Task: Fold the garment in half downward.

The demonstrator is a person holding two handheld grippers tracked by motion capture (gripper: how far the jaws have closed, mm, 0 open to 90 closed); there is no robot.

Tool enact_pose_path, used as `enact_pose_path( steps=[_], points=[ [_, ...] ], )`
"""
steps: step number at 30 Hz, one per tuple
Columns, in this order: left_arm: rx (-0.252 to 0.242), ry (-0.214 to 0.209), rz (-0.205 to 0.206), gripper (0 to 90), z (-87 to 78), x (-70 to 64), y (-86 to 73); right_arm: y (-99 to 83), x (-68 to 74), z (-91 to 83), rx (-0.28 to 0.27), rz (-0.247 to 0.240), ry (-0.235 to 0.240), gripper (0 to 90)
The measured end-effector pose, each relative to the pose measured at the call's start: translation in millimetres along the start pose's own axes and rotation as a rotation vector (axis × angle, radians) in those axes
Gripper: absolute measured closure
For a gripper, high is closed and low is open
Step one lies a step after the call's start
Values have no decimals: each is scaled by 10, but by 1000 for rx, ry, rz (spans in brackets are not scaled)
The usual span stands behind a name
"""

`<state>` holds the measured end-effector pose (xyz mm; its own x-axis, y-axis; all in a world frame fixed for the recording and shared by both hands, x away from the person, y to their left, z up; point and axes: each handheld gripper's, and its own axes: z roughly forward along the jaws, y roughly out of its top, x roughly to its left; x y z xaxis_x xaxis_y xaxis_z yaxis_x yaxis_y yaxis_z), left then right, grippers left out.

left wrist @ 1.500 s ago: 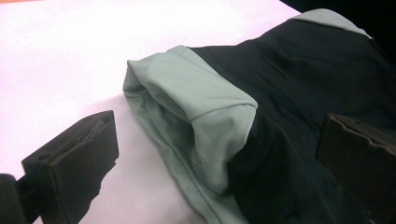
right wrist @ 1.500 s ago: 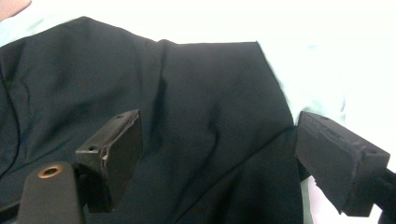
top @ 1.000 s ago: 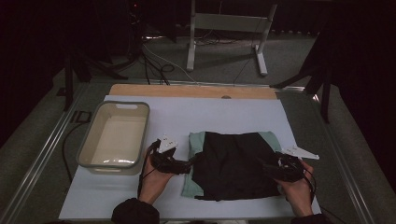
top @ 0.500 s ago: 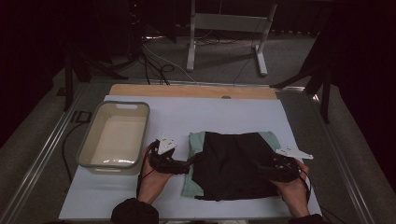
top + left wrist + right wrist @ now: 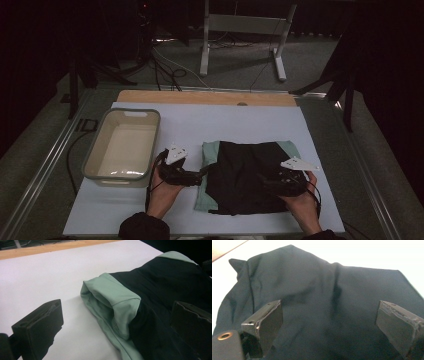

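a: left gripper [image 5: 202,175], jaws wide, straddles the rolled pale green edge [image 5: 117,302] of the black-and-green garment [image 5: 250,175], one jaw on the white table cover [image 5: 37,277], the other above the black fabric; placed, it seems, to pinch that fold.

b: right gripper [image 5: 264,181], jaws also wide, hovers over the black cloth [image 5: 317,290] holding nothing; the garment lies folded at mid-table, just right of the empty tub [image 5: 122,150].

a: against half a second earlier, both grippers sit slightly further inward over the cloth; the garment is unmoved.
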<state>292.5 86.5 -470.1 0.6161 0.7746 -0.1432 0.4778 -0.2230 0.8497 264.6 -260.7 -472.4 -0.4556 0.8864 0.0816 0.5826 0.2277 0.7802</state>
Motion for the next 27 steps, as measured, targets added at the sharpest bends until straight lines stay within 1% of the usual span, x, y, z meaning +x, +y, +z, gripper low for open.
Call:
enact_pose_path(
  steps=[12,17,18,20,21,23,27],
  points=[
    [6,-17,4,1,17,-34,-8,14,127,50,3,-13,26,82],
    [8,-13,0,2,18,-23,-15,15,163,70,7,-24,31,82],
    [7,-20,-6,2,16,-17,-13,14,167,74,8,-25,31,82],
    [-6,-45,-37,1,7,1,-5,16,173,75,7,-23,34,82],
    [-9,-44,-38,1,1,4,0,20,175,75,5,-20,36,82],
    [-7,-30,-22,1,-5,-4,5,28,182,80,-1,-11,46,82],
    [-10,-33,-21,1,-8,-4,12,40,215,102,-2,-11,55,82]
  ],
)
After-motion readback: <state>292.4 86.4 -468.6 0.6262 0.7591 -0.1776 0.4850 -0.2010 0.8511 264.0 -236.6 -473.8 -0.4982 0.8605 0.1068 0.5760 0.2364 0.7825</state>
